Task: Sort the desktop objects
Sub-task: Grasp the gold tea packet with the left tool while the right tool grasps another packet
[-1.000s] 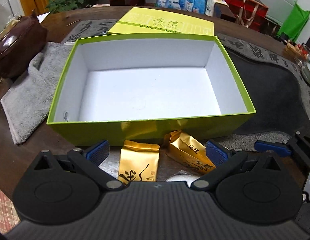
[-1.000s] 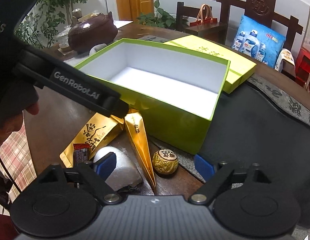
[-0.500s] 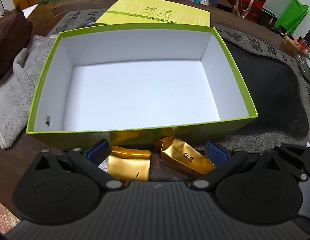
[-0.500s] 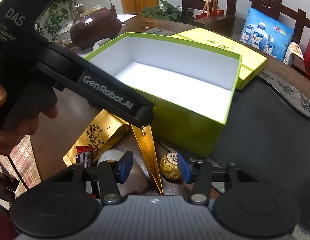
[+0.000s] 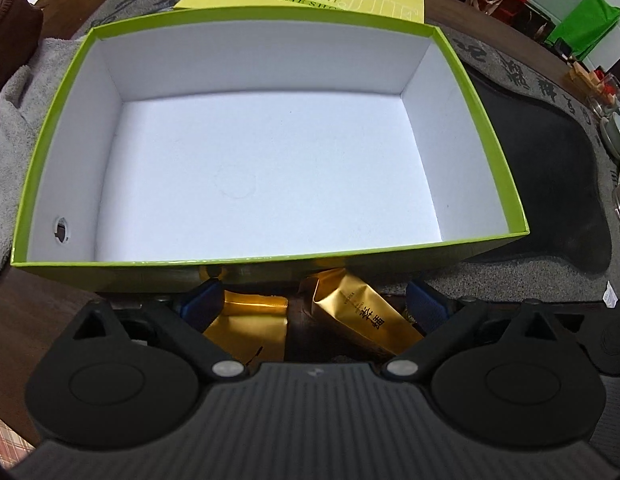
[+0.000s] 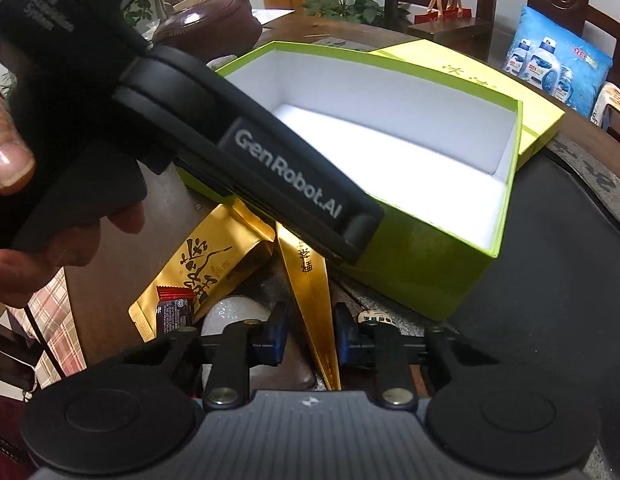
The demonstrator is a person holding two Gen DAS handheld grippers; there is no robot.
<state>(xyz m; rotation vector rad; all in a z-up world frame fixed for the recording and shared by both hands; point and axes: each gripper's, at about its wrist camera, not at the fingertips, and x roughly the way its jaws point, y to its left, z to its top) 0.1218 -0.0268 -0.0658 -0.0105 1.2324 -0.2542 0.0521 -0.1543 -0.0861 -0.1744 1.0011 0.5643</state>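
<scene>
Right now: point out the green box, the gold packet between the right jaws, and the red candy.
green box (image 5: 246, 266): left wrist view, near rim.
gold packet (image 6: 310, 280): right wrist view, printed face.
red candy (image 6: 172, 305): right wrist view, wrapper middle.

My left gripper's body (image 6: 214, 152) blocks the green box's (image 6: 449, 276) near-left corner. The round foil-wrapped ball (image 6: 375, 317) hides behind my right finger pad. White lump (image 6: 234, 314) under the snack wrapper (image 6: 172, 308): can't identify. Lower halves of both gold packets (image 5: 250, 328) cut off.

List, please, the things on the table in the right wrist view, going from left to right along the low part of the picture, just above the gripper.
Red snack wrapper → white round object → narrow gold packet between the right gripper's pads → gold foil ball → dark mat.
</scene>
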